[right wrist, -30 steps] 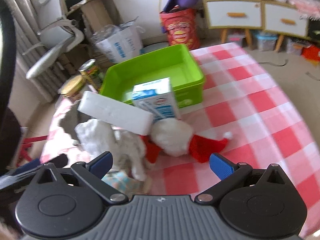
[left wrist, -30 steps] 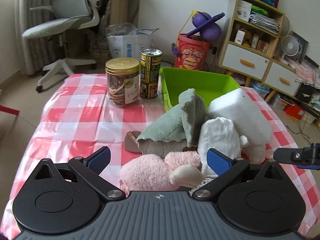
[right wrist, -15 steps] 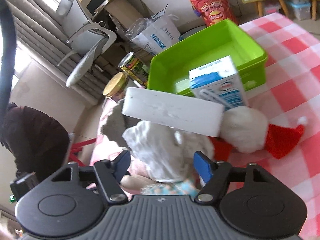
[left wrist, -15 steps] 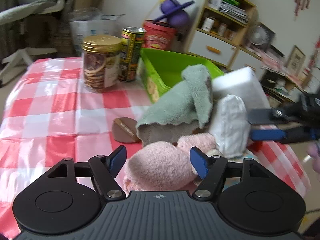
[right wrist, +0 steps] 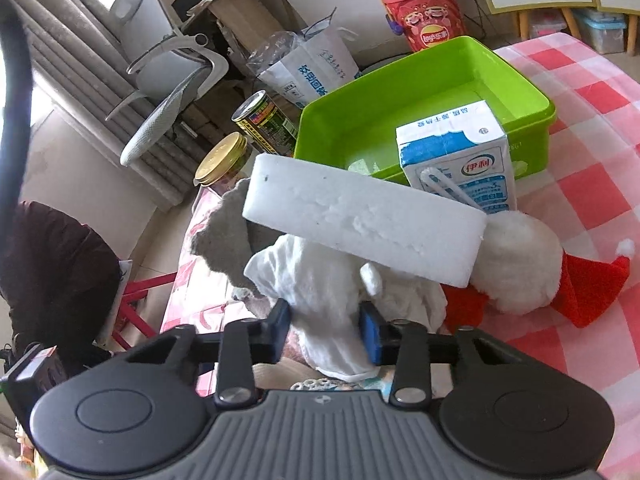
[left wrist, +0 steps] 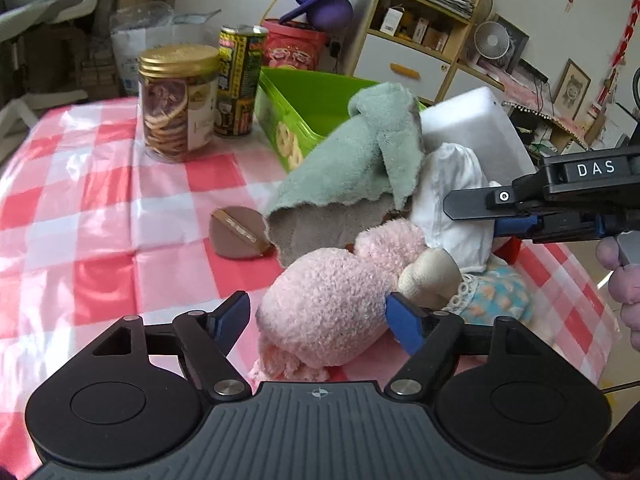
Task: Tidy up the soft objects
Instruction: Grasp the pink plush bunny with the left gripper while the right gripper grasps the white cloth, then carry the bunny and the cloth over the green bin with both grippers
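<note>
Two soft items sit between the jaws. The right gripper [right wrist: 324,330] is closing on the white cloth [right wrist: 320,292]; both blue pads press into its bunched fabric, low in the heap on the checked tablecloth [right wrist: 580,200]. The left gripper [left wrist: 316,322] straddles the pink plush [left wrist: 332,308]: its jaws are opening slightly, the right pad touches the plush, and the left pad stands clear of it.

In the left wrist view, the green towel [left wrist: 360,160] lies at 12 o'clock from the plush, draped over the heap. The white cloth stands at 2 o'clock, with the foam block [left wrist: 472,128] behind it. A brown disc [left wrist: 236,234] lies flat at 10 o'clock. The jar [left wrist: 178,104] and the can [left wrist: 238,80] stand upright, side by side, at 11 o'clock. The green bin [left wrist: 320,92] sits at 12 o'clock, beyond the towel.

In the right wrist view, the foam block rests tilted on top of the cloth. A milk carton [right wrist: 460,160] stands at 1 o'clock against the bin. A white-and-red plush [right wrist: 528,268] lies at 3 o'clock.
</note>
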The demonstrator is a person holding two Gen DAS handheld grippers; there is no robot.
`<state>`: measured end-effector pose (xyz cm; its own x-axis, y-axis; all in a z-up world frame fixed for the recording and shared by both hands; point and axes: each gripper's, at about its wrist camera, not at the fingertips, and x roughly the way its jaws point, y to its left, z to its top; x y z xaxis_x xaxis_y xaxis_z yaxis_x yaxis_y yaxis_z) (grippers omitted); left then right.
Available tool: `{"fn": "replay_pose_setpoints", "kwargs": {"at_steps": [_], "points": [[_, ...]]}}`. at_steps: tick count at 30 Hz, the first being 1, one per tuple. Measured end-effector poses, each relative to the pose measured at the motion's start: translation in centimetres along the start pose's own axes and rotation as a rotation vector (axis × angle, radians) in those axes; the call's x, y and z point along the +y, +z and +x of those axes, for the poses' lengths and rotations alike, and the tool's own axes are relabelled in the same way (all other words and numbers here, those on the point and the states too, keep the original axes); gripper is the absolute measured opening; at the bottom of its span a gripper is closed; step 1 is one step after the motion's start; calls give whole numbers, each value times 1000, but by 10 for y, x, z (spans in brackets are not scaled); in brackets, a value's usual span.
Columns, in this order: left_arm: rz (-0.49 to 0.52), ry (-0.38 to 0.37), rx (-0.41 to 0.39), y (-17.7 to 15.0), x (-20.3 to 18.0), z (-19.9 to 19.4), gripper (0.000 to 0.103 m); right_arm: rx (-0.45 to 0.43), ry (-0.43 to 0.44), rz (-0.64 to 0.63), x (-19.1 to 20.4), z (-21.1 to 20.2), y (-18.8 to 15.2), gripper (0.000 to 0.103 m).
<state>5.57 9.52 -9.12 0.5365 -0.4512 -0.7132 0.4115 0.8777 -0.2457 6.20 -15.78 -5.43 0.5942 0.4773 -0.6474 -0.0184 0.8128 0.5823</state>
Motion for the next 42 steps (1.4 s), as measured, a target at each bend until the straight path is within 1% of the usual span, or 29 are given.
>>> {"fn": "replay_pose_setpoints", "kwargs": {"at_steps": [1, 2, 7, 10, 12, 19, 23, 26, 29, 32, 34, 37, 40, 42], "points": [[-13, -14, 5, 0, 0, 1, 65, 0, 2, -4, 0, 0, -1, 1], [-37, -34, 15, 0, 2, 3, 64, 1, 7, -6, -1, -1, -1, 0], [-109, -38, 32, 0, 6, 1, 54, -1, 24, -5, -4, -6, -1, 0], [-193, -49, 35, -1, 15, -5, 51, -5, 49, -4, -5, -10, 0, 0], [-233, -37, 27, -1, 18, -10, 51, -10, 65, 0, -4, -13, 0, 0], [-300, -3, -48, 0, 21, -41, 49, -5, 161, 33, 0, -24, -1, 0], [-334, 11, -86, -1, 23, -59, 49, -20, 196, 28, 7, -32, -3, 0], [-348, 24, -123, 1, 21, -72, 49, -42, 233, 38, 12, -40, 1, 0], [-357, 37, -159, 4, 17, -83, 49, -83, 251, 32, 14, -52, 5, 0], [-370, 51, -179, 13, 12, -88, 49, -131, 265, 64, 7, -62, 14, 0], [-361, 55, -189, 23, 6, -87, 49, -152, 267, 98, 2, -66, 21, 0], [-352, 55, -200, 44, 0, -86, 49, -196, 277, 98, 2, -75, 36, 0], [-308, 67, -214, 69, -11, -83, 49, -220, 266, 105, 0, -80, 55, 0], [-277, 80, -222, 88, -17, -80, 49, -231, 241, 113, -4, -82, 69, 0]]}}
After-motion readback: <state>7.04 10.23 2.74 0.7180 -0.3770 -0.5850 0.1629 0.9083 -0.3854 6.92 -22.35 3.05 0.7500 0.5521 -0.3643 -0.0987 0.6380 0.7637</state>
